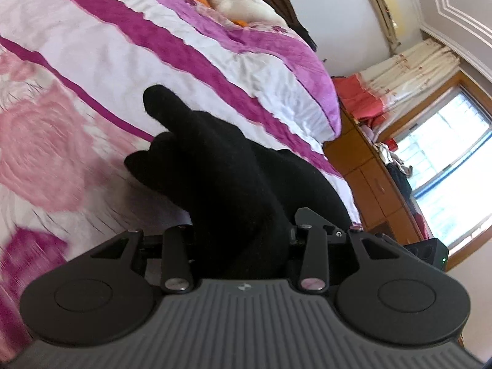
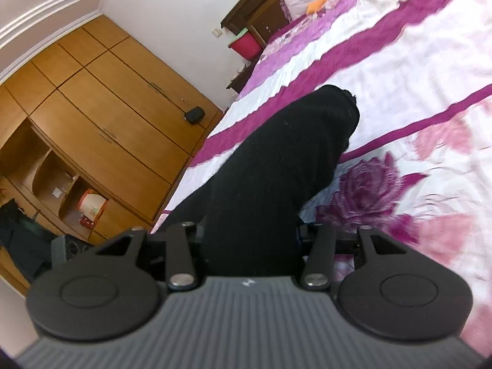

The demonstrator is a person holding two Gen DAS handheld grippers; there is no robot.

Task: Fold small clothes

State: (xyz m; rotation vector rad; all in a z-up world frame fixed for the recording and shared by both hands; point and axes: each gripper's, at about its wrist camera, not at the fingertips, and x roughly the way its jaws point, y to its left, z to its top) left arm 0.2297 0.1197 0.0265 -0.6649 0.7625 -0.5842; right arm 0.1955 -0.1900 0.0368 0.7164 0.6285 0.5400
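A black knit garment [image 1: 221, 172] hangs from my left gripper [image 1: 243, 246] above a bed; its folds cover the fingers, so the jaws are hidden, but the cloth bunches between them. In the right wrist view the same kind of black cloth [image 2: 276, 166] runs out from my right gripper [image 2: 249, 246] and drapes over the bed, its far end rounded. The right fingers are also hidden under the cloth. Both grippers appear shut on the garment.
The bed cover [image 1: 92, 61] is white with purple stripes and pink roses. Pillows and a soft toy [image 1: 243, 9] lie at the headboard. A wooden wardrobe [image 2: 101, 107] stands beside the bed, a wooden cabinet [image 1: 378, 184] and window [image 1: 452, 160] on the other side.
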